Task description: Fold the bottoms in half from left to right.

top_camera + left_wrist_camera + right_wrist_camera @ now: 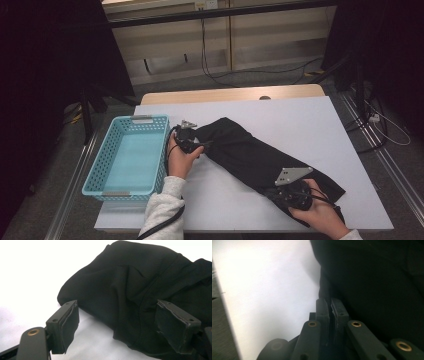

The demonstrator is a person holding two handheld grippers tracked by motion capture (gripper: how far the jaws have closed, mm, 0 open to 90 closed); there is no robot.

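The right gripper [295,192] clamped the black garment's [250,150] hem; the left gripper [192,142], beside the blue basket [127,155], gaped unclosed. Lifting one-handed risked unfolding.

A white-topped table [300,125] with a wooden far edge is set on grey carpet [280,75]. Beyond the table, pale wall panels [270,40] are seen, with black cables [210,65] hung down them. Dark curtains [50,60] are hung left and right of the table.

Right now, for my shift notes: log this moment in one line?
left gripper: open at black garment | right gripper: shut on garment edge | blue basket: left of garment
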